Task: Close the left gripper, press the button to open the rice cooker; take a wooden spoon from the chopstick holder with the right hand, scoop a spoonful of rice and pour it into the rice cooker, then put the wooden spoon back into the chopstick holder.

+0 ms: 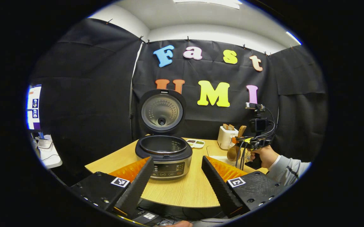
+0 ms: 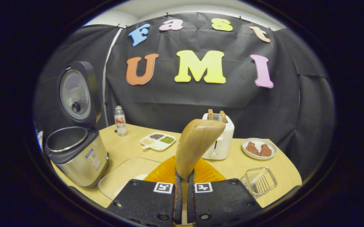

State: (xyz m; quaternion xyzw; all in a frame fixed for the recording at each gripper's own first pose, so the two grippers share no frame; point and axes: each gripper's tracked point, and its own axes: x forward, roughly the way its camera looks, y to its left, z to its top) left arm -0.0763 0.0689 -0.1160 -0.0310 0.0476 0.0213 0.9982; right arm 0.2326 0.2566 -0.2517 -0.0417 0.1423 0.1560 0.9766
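Rice cooker (image 1: pixel 164 156) at the near left of the tabletop (image 1: pixel 188 189), lid (image 1: pixel 162 111) swung fully up and standing upright behind the body. Inner pot (image 2: pixel 64 138) exposed; looks bare metal inside, contents hard to tell.

Left gripper (image 1: pixel 175 176) low in front of the cooker, jaws wide apart, nothing between them, cooker's control panel framed in the gap.

Right gripper (image 2: pixel 184 189) with jaws drawn together, clamped on the handle of the wooden spoon (image 2: pixel 196 142); spoon upright, bowl end up, lifted above the tabletop. From the left gripper view, same right gripper (image 1: pixel 248 143) held by a hand (image 1: pixel 263 156) at the right side of the tabletop, near the toaster (image 1: pixel 227 137).

Divided white dish (image 2: pixel 157 141) mid-tabletop, compartments holding dark, green and pale grains apart from each other. Toaster with two slices (image 2: pixel 216 115) poking from its slots. Small plate (image 2: pixel 259 148) to the toaster's right, two brownish pieces on it. Wire basket (image 2: pixel 259 181) at the near right edge, nothing seen inside. Clear board (image 2: pixel 128 176) beside the cooker. Small bottle (image 2: pixel 120 120) standing against the back wall, behind the cooker.
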